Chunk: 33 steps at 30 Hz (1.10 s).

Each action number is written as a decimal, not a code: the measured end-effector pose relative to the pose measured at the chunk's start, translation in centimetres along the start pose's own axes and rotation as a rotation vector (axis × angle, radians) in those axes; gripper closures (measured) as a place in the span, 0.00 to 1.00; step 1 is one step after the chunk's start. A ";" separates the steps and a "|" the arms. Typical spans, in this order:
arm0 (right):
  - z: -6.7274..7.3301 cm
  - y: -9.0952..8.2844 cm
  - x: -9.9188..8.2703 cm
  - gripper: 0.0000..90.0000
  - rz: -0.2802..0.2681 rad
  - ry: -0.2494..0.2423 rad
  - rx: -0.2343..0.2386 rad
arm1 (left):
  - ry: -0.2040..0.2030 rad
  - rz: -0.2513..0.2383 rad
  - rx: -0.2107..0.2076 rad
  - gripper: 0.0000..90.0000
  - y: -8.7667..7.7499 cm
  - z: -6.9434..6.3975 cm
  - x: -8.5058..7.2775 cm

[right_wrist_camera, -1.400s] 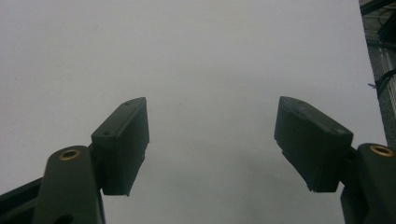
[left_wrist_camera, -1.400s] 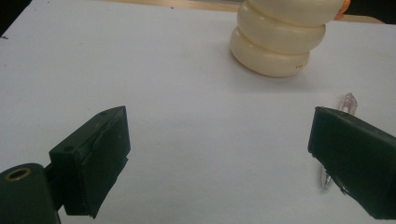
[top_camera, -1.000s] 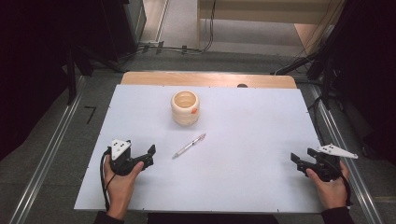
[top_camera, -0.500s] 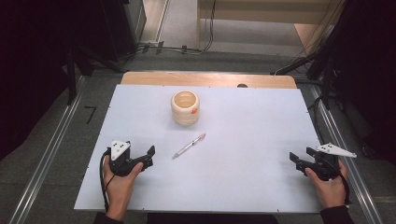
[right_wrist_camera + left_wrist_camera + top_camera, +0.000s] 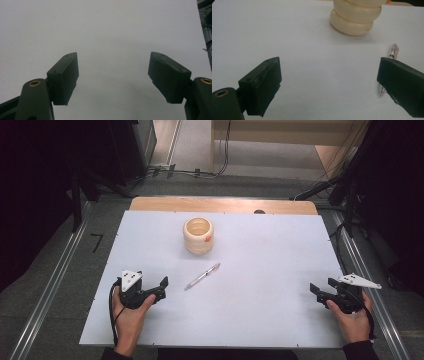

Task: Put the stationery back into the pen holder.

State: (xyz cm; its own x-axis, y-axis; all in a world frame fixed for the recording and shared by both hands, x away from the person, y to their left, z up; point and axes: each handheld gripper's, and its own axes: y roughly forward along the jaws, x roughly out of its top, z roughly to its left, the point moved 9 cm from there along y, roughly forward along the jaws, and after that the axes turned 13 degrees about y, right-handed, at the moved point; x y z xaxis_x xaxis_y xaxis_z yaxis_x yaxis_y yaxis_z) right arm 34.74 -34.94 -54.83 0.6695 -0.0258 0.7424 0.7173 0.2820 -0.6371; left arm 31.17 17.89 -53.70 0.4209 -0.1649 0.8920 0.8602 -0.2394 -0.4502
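**Pen pickup — approach from the left, room to spare**

Pen and cup sit on a white table (image 5: 280, 270), whose bare top reaches its edges all round; a wooden strip shows along the far edge. Open room is widest on the right half, where nothing lies between the right gripper (image 5: 322, 292) and the middle.

Cup (image 5: 198, 235) — cream, ribbed, upright, mouth open, left of centre toward the far side. Nothing touches it.

Left gripper (image 5: 161, 287) rests near the front-left, jaws spread wide and empty. Right gripper, near the front-right edge, likewise wide open with nothing between its jaws.

Pen (image 5: 202, 276) lies flat, slanted, between cup and left gripper, apart from both; in the left gripper view it (image 5: 392, 51) is partly hidden behind the right-hand jaw.

Judgement: the step in hand looks like reaching for the pen. Best done by turning the left jaws square across the barrel, coming down mid-length, and closing gently so it does not roll. Keep the wrist low and short of the cup.
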 end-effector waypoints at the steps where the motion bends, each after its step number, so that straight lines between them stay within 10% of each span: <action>1: 0.0 0.0 0.0 0.26 -0.001 -0.002 0.001 | 0.000 0.003 0.000 0.07 0.0 -0.1 0.0; 33: 0.0 0.1 -0.3 0.25 0.013 0.004 -0.003 | 0.034 0.042 -0.060 0.07 1.9 -2.0 0.2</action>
State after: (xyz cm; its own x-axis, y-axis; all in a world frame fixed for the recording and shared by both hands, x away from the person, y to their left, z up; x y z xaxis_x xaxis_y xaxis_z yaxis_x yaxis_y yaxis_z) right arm 34.59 -34.87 -55.09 0.6792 -0.0257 0.7335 0.7093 0.2798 -0.6470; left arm 32.33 15.48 -54.45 0.4454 -0.2080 0.8708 0.8227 -0.2886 -0.4898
